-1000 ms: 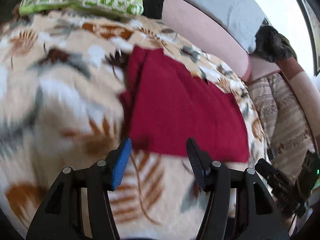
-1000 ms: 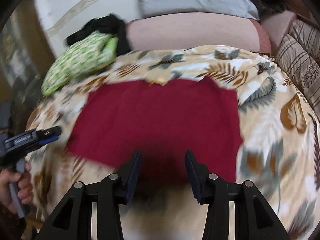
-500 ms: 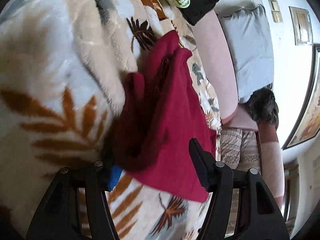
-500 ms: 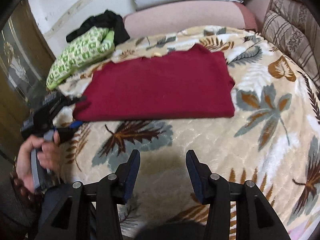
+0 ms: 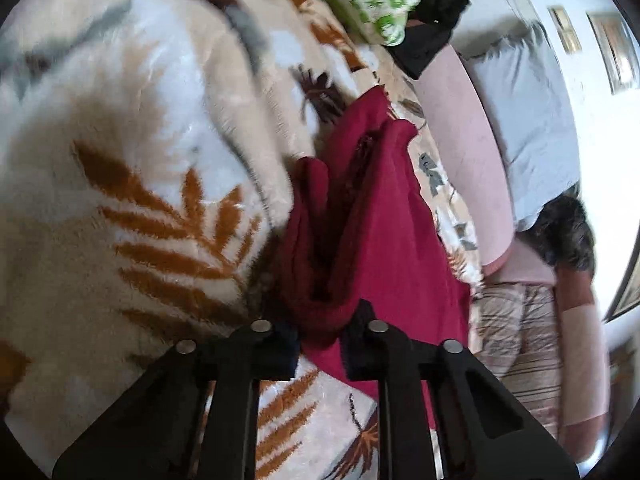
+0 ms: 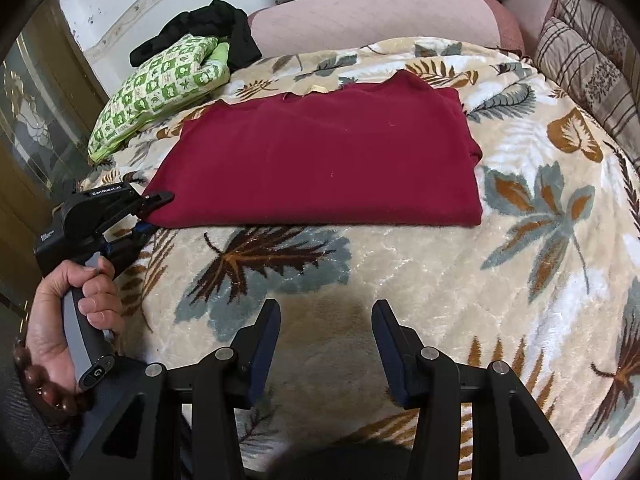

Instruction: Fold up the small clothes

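Maroon garment [image 6: 320,152]: left hand-held gripper [image 5: 320,344] is pinching several bunched corner layers, right hand-held gripper [image 6: 325,344] is gaping empty. Layers risk slipping apart mid-fold.

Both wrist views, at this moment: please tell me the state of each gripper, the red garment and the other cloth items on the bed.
Left gripper: shut on the red garment's corner.
Right gripper: open, empty, above the blanket.
Red garment: folded flat, left end bunched in the fingers.
Leaf-print blanket: spread over the bed.
Green patterned cloth: folded, lying beside the garment.
Black cloth: crumpled, behind the green one.
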`<state>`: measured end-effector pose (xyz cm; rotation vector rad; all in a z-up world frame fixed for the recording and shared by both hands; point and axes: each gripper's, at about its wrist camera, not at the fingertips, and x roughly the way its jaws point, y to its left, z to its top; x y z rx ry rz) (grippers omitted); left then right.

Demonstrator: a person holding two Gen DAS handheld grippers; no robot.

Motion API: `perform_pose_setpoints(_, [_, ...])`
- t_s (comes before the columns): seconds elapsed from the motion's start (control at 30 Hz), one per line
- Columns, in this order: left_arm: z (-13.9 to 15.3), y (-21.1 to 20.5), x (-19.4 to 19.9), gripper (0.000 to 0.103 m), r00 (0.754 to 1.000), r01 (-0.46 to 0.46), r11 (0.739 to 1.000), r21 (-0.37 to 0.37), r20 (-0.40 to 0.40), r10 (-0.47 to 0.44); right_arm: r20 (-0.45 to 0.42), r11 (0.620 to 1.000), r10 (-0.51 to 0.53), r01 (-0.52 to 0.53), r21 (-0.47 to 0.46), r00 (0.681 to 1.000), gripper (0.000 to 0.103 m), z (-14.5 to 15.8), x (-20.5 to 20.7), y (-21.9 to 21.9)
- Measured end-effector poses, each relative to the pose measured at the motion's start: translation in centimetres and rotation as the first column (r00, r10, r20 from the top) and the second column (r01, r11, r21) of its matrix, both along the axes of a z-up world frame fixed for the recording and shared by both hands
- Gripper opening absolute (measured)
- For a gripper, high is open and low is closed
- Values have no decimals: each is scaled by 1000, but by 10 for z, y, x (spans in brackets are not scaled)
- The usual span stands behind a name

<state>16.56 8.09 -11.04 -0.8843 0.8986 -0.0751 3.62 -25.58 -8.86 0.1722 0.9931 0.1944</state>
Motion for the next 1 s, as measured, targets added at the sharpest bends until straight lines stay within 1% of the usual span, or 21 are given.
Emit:
perform_pose_setpoints(0.03, [8,-5,0,11,1000,7,999,53,16,-7,4,1000,5,-5,18,1000,46,5,3,-1])
perform_pose_setpoints(0.1, [20,-15,-3,10,998,15,988,154,52,-23,53,999,20,-22,26,998,46,26,15,-2])
perform_pose_setpoints(0.13, [22,-19,-4,10,997,18,980,198,69,-32,86,998,52,-55,32,995,46,45,29,3])
perform_pose_setpoints(0.17, [27,-27,-7,9,994,22,965,263,93,-48,97,994,91,-96,50,991,46,61,44,10])
perform_pose_setpoints(0.2, [30,-36,-10,9,990,24,941,339,123,-70,91,986,137,-144,81,986,52,73,62,19])
perform_pose_setpoints(0.23, [32,-44,-14,9,985,24,916,401,145,-89,68,971,196,-203,129,978,67,83,84,31])
perform_pose_setpoints(0.27, [32,-49,-17,9,983,25,905,426,156,-101,55,956,234,-240,168,971,74,90,104,41])
perform_pose_setpoints(0.3, [35,-53,-19,9,979,26,894,447,172,-114,56,943,258,-264,202,965,77,96,123,50])
perform_pose_setpoints(0.37, [40,-58,-22,9,968,17,874,486,211,-137,55,911,304,-307,275,951,78,101,170,74])
perform_pose_setpoints(0.4, [41,-60,-22,9,963,16,866,500,225,-147,37,898,321,-317,306,946,79,97,191,85])
perform_pose_setpoints(0.43, [40,-61,-20,9,962,16,861,509,227,-152,-12,878,348,-321,355,937,79,87,221,100])
perform_pose_setpoints(0.5, [38,-61,-16,9,961,14,859,512,230,-153,-98,867,372,-308,390,923,79,66,257,125])
perform_pose_setpoints(0.53, [37,-62,-15,9,960,16,857,515,233,-158,-158,882,363,-285,374,918,79,50,279,140])
perform_pose_setpoints(0.63, [37,-73,-13,9,950,31,841,539,245,-192,-237,898,358,-263,352,903,79,22,315,169])
perform_pose_setpoints(0.7, [40,-82,-14,9,941,42,825,563,256,-223,-272,902,356,-252,352,894,79,12,327,184])
perform_pose_setpoints(0.73, [42,-87,-15,9,933,47,811,583,264,-244,-291,900,368,-260,349,883,79,8,333,194])
perform_pose_setpoints(0.77, [43,-90,-17,9,929,49,805,591,270,-254,-311,903,382,-279,328,870,79,5,336,205])
perform_pose_setpoints(0.83, [44,-93,-17,9,925,51,794,606,271,-266,-332,918,387,-326,225,860,79,5,341,222])
perform_pose_setpoints(0.9, [43,-92,-16,9,925,49,795,605,272,-265,-376,925,377,-367,101,846,79,1,346,240])
perform_pose_setpoints(0.93, [43,-92,-16,9,925,50,795,605,272,-265,-397,924,364,-379,45,843,79,-2,348,246])
perform_pose_setpoints(1.0, [43,-92,-17,9,924,52,790,611,271,-271,-409,916,347,-400,-47,844,79,-7,352,256])
